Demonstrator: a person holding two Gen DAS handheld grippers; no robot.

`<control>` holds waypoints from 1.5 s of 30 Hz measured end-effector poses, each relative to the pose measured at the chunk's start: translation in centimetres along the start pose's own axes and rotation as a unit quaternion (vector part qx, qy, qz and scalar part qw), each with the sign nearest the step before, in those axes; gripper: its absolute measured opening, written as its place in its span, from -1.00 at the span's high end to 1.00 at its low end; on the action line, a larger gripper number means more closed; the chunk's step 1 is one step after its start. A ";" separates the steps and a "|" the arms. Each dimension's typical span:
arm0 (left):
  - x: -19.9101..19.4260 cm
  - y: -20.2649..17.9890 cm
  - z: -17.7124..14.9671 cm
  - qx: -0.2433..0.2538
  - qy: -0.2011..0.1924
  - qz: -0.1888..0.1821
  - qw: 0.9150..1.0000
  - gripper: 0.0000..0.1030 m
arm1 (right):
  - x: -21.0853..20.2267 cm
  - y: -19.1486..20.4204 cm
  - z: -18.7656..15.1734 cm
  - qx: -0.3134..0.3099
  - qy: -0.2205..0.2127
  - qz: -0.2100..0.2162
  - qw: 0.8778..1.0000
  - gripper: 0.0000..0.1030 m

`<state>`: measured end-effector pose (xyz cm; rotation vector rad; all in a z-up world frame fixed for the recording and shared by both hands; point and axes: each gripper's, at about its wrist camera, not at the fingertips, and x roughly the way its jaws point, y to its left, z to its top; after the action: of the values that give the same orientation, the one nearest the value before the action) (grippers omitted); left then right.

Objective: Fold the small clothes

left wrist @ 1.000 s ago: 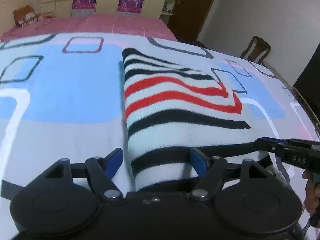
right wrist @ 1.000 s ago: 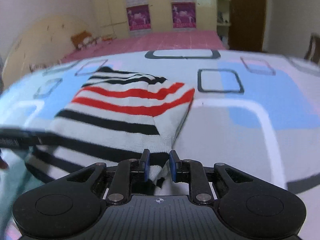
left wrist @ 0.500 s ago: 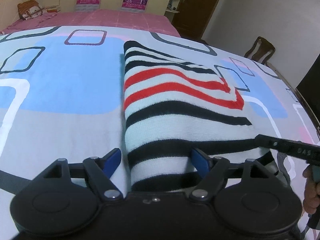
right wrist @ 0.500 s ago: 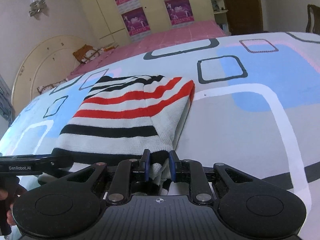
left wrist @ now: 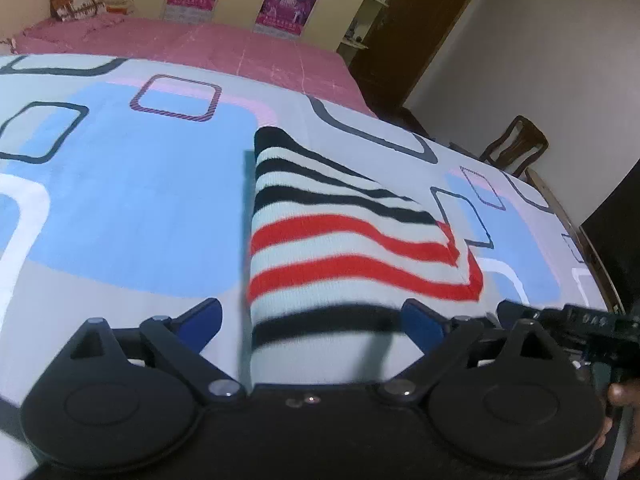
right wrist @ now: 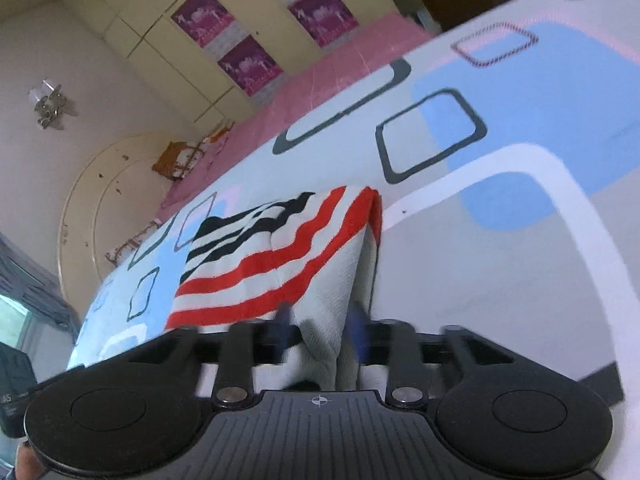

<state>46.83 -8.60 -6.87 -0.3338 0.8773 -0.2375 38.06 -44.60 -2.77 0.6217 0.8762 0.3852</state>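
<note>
A small knitted garment (left wrist: 340, 248) with black and red stripes on white lies folded on the patterned bed sheet (left wrist: 120, 208). My left gripper (left wrist: 312, 318) straddles its near end; the jaws are opening wide, and the left blue pad (left wrist: 204, 316) stands clear of the cloth. In the right wrist view the garment (right wrist: 280, 256) rises in a tent toward my right gripper (right wrist: 320, 326). That gripper's blurred blue pads (right wrist: 358, 332) still have a bunch of the fabric's corner between them while the jaws are opening. The right gripper's black finger (left wrist: 560, 316) shows at the garment's right side.
The sheet (right wrist: 500, 240) spreads wide to the right of the garment. A pink bed cover (left wrist: 200, 44) lies beyond it. A wooden chair (left wrist: 516, 144) stands past the bed's right edge. Cupboards with posters line the far wall. A hand (left wrist: 624, 396) holds the right gripper.
The left jaws have spread much wider around the garment's near end. The right gripper has rolled, tilting its view, and its pads have parted slightly with the fabric still between them.
</note>
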 end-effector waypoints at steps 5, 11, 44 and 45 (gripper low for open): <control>2.1 0.5 0.3 -0.013 0.032 -0.011 0.999 -0.75 | 1.8 0.8 -0.2 -0.030 0.024 -0.005 0.999 0.74; 2.6 0.9 -0.1 -0.023 0.040 -0.015 0.999 -0.88 | 1.7 -0.7 0.5 -0.029 0.037 0.031 0.998 0.74; 6.1 1.1 1.8 -0.011 0.104 -0.077 0.992 -0.80 | 5.0 -1.2 2.2 -0.051 0.118 0.076 0.989 -0.14; 6.0 0.8 1.8 0.002 0.103 -0.073 0.992 -0.78 | 5.0 -0.8 2.0 -0.062 0.112 0.063 0.990 -0.03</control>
<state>52.02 -9.61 -10.38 -0.3757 1.0564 -0.4140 42.67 -43.14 -5.29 0.5268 1.0219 0.6286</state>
